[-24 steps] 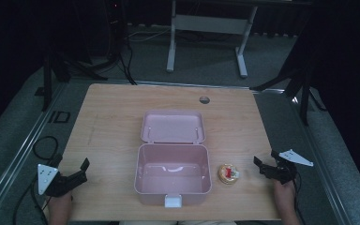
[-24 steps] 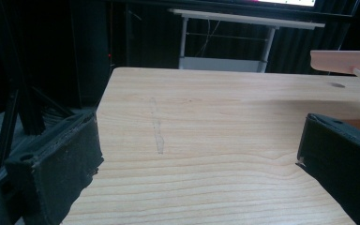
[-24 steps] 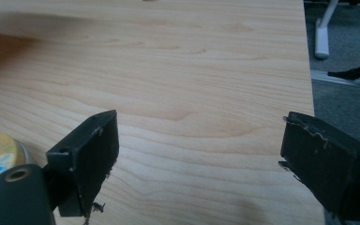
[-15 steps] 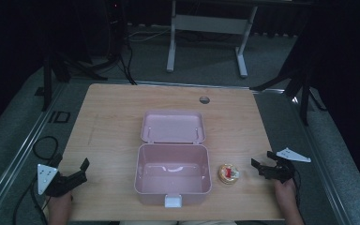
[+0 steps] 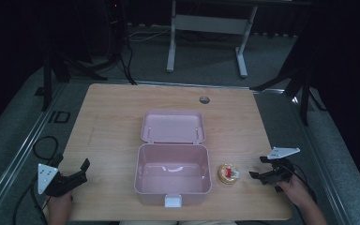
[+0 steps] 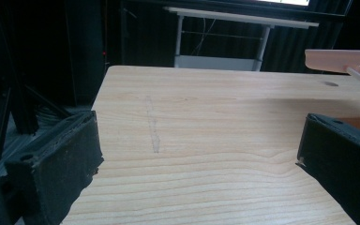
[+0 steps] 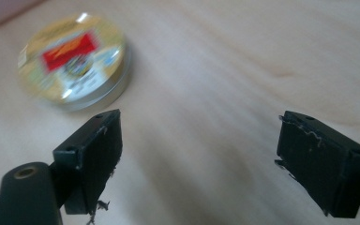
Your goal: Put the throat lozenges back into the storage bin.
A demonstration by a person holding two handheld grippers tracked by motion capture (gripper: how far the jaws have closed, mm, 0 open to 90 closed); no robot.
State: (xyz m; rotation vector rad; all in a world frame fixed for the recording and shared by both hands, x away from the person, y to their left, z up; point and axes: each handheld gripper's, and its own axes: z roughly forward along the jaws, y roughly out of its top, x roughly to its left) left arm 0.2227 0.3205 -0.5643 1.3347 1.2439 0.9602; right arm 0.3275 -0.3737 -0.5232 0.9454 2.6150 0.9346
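A pink plastic box (image 5: 172, 174) stands open at the table's front middle, its lid (image 5: 172, 126) laid back behind it. A small round gold tin with a red label (image 5: 228, 174) (image 7: 72, 61) lies on the wood just right of the box. My right gripper (image 5: 258, 168) (image 7: 199, 150) is open a short way right of the tin, jaws wide apart and empty. My left gripper (image 5: 83, 171) (image 6: 199, 159) rests open near the front left edge, pointing toward the box, nothing between its jaws. The box lid's edge (image 6: 342, 60) shows at the upper right of the left gripper view.
The wooden table (image 5: 112, 117) has a round cable hole (image 5: 204, 100) near its back edge. A white desk frame (image 5: 206, 23) and dark stands rise from the floor behind. Cables trail off the front left corner.
My right gripper has moved a little forward and left, closer to the tin. The left gripper and the box have stayed put.
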